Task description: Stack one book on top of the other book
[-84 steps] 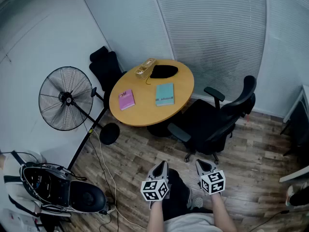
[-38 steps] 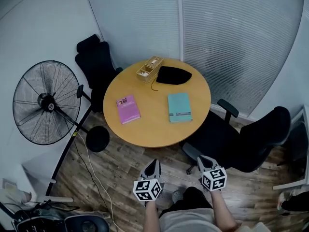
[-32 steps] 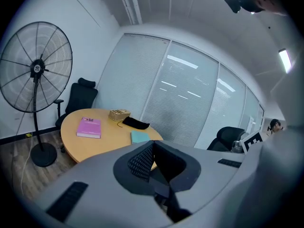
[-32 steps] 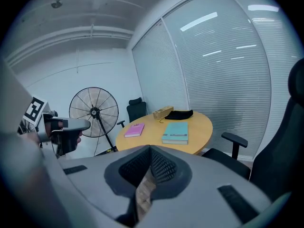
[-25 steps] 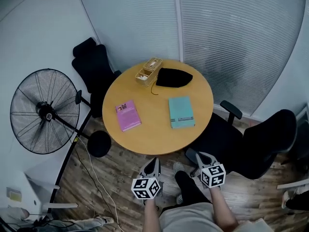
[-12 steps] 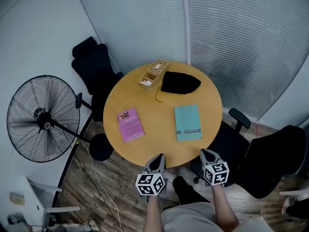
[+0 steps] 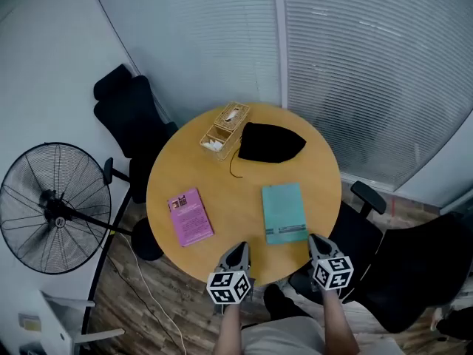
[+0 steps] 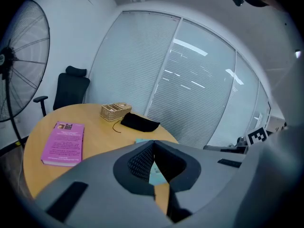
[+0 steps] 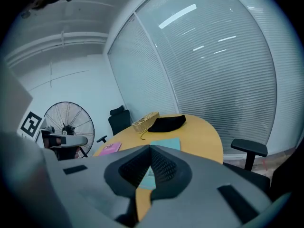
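Observation:
Two books lie apart on the round wooden table (image 7: 177, 168): a pink book (image 7: 190, 217) at its near left and a teal book (image 7: 284, 212) at its near right. My left gripper (image 7: 238, 251) hangs over the table's near edge, just right of the pink book, shut and empty. Level with it, my right gripper (image 7: 316, 241) is also shut and empty, close to the teal book's near right corner. The left gripper view has the pink book (image 8: 63, 142) to the left of the shut jaws. In the right gripper view the teal book (image 9: 166, 144) lies just past the jaw tips.
A black pouch (image 7: 270, 143) and a wicker box (image 7: 223, 125) sit at the table's far side. A standing fan (image 7: 52, 207) is to the left, one black office chair (image 7: 126, 113) behind the table and another (image 7: 414, 272) at the right. Window blinds close the back.
The person has walked up to the table. Both grippers, still shut, have come from over the floor to the table's near edge, and the books now lie close in front of them.

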A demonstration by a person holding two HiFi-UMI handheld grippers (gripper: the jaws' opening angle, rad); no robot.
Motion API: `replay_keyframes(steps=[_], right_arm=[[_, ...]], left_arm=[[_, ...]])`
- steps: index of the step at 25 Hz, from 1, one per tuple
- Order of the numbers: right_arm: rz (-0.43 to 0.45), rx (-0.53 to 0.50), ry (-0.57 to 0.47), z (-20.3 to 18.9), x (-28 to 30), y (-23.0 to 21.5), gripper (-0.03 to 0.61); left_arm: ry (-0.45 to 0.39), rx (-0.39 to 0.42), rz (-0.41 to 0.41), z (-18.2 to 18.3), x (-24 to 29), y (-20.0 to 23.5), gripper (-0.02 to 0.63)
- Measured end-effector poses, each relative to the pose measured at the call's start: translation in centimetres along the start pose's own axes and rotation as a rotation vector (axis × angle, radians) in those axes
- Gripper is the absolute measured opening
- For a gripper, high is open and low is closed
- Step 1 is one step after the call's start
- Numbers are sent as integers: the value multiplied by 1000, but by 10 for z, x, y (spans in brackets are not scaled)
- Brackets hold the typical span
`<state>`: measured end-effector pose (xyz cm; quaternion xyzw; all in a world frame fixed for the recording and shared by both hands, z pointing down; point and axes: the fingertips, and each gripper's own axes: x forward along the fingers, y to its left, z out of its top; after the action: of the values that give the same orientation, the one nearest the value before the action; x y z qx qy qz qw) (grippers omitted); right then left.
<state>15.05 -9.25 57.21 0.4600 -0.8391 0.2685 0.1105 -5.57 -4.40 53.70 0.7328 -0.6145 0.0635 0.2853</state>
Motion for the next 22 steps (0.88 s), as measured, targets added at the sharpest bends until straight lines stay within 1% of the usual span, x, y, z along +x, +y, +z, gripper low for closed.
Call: replay_keyframes(steps=[6,11,18,22], right_arm=[[9,34,54,5,38,-21,21],[6,30,91,6,66,-33,21],[-8,11,136,6,102,-45,21],[-9,17,149,0,118,-53,23]], left_arm=[[34,1,-2,13,43,10,28],[53,-3,-9,20,74,15,28],[99,-12,-2,20,112,30,28],[134,-6,-8,12,127,33,28]])
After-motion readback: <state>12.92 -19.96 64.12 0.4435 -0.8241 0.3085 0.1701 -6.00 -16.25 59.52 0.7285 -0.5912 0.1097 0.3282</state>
